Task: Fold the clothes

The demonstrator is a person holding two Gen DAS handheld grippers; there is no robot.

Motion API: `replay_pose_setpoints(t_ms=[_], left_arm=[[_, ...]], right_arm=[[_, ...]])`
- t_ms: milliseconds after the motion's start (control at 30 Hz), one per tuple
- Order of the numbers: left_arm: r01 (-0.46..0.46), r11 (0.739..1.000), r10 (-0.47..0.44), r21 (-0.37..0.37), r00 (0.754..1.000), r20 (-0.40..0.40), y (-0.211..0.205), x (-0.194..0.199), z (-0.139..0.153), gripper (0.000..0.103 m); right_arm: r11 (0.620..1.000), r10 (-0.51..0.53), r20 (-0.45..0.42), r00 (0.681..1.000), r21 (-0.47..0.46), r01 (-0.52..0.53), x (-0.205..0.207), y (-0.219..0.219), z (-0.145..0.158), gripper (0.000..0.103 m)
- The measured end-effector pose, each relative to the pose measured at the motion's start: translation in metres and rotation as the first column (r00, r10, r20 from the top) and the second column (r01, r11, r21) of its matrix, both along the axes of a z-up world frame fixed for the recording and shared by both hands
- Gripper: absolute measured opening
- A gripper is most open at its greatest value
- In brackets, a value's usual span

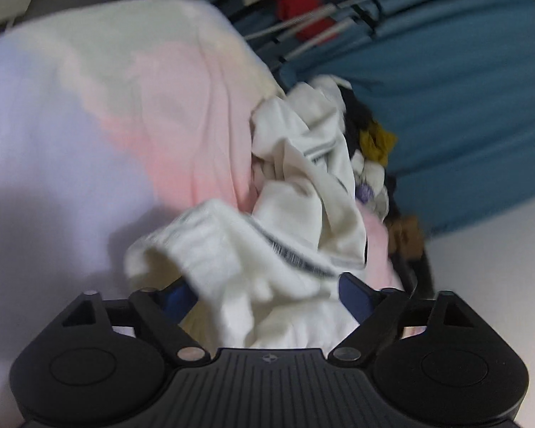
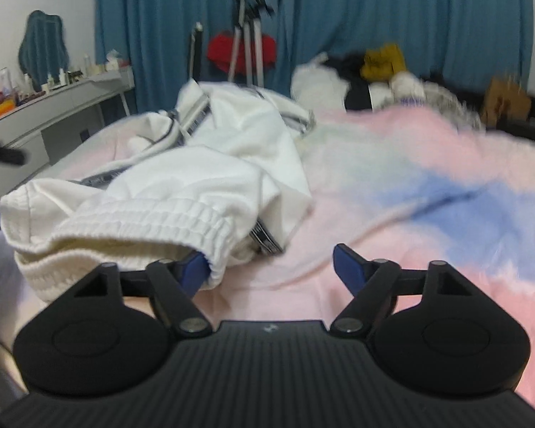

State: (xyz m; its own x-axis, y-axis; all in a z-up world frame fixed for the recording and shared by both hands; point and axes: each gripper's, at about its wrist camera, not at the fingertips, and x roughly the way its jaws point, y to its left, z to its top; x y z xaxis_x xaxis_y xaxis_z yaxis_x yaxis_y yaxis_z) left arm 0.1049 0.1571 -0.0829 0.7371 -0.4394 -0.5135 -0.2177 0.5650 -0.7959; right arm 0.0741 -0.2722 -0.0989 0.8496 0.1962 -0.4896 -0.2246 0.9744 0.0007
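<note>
1. We see the white garment (image 2: 182, 182), seemingly trousers with an elastic waistband and a grey-striped trim, lying crumpled on the bed's pastel pink-and-blue cover (image 2: 428, 192).
2. In the right wrist view its long axis runs from the waistband at about 8 o'clock, close to us, away toward 11 o'clock.
3. Our right gripper (image 2: 271, 267) is spread, with only bare cover between its fingers. The left fingertip (image 2: 194, 269) sits at the waistband's edge, so the garment lies just to the gripper's 9 to 10 o'clock.
4. Our left gripper (image 1: 267, 289) is also spread, and white cloth (image 1: 253, 249) bunches between its fingers. The picture is blurred, and we cannot see the pads pressing, so we judge this as cloth between open fingers, not a firm pinch.
5. We judge the left hand to be the nearer one: it is already in the fabric, while the right must shift toward 9 o'clock to catch the waistband.
6. At 1 o'clock in the right view a pile of other clothes (image 2: 374, 71), dark, mustard and white, lies at the far edge of the bed, well apart from our garment.
7. Behind stand a tripod (image 2: 246, 46), a blue curtain (image 2: 428, 10) and, at 10 o'clock, a desk (image 2: 71, 96) carrying bottles.
8. Nothing stands between the right gripper and the waistband. The crumpled folds themselves are the obstacle to laying it flat.
</note>
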Motion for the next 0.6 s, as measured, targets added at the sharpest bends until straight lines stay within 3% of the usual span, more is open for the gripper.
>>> replay_pose_setpoints(t_ms=[67,167,233,300,367,500,600], left_arm=[[-0.031,0.999,0.031,-0.014,1.000,0.002,0.003,0.010,-0.004,0.072],[-0.074,0.997,0.074,-0.007,0.997,-0.001,0.007,0.022,-0.008,0.043],[-0.072,0.997,0.072,0.003,0.997,0.004,0.008,0.028,-0.007,0.011],[-0.061,0.998,0.060,0.016,0.997,0.040,0.010,0.030,0.003,0.009],[-0.074,0.996,0.069,0.050,0.992,0.101,0.013,0.030,0.021,0.009],[-0.098,0.976,0.049,0.196,0.969,0.241,0.019,0.033,0.072,0.008],[-0.140,0.962,0.062,0.235,0.948,0.312,0.039,0.041,0.114,0.008]], right_arm=[[0.999,0.017,0.031,0.999,-0.049,-0.016,0.000,0.011,-0.006,0.053],[0.998,0.011,0.039,0.999,-0.061,-0.008,0.001,0.016,-0.012,0.040],[0.999,0.021,0.029,0.999,-0.033,-0.020,-0.002,0.016,-0.010,0.028],[0.999,0.033,0.029,0.999,-0.011,-0.033,-0.008,0.017,-0.005,0.012],[0.999,0.035,0.018,0.999,0.019,-0.035,-0.015,0.021,0.001,0.012],[0.988,0.099,-0.042,0.994,0.121,-0.093,-0.027,0.035,0.009,0.012],[0.969,0.181,-0.041,0.983,0.178,-0.171,-0.037,0.057,0.018,0.012]])
